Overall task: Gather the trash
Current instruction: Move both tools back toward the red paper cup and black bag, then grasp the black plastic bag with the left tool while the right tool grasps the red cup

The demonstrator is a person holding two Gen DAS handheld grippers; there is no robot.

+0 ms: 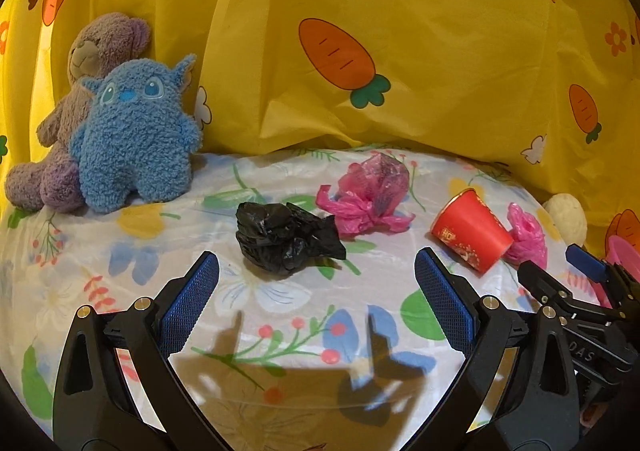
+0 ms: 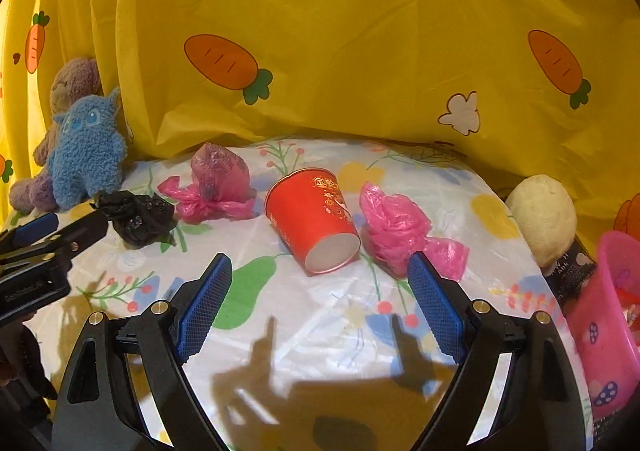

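Observation:
Trash lies on a floral sheet (image 1: 280, 299). A crumpled black bag (image 1: 284, 235) sits just ahead of my left gripper (image 1: 316, 271), which is open with nothing between its blue pads. Behind it is a knotted pink bag (image 1: 368, 195). To the right a red paper cup (image 1: 472, 231) lies on its side beside a second pink bag (image 1: 528, 235). In the right wrist view the cup (image 2: 316, 219) lies just beyond my open, empty right gripper (image 2: 318, 271), with the second pink bag (image 2: 396, 227) by its right finger. The black bag (image 2: 136, 219) sits at the tip of the left gripper (image 2: 68, 225).
A blue plush (image 1: 136, 139) and a brown bear (image 1: 96, 51) lean on the yellow carrot-print curtain (image 1: 400, 51) at the back left. A cream plush (image 2: 544, 219) and a pink basket (image 2: 608, 311) stand at the right edge. My right gripper (image 1: 556, 265) shows at the left view's right side.

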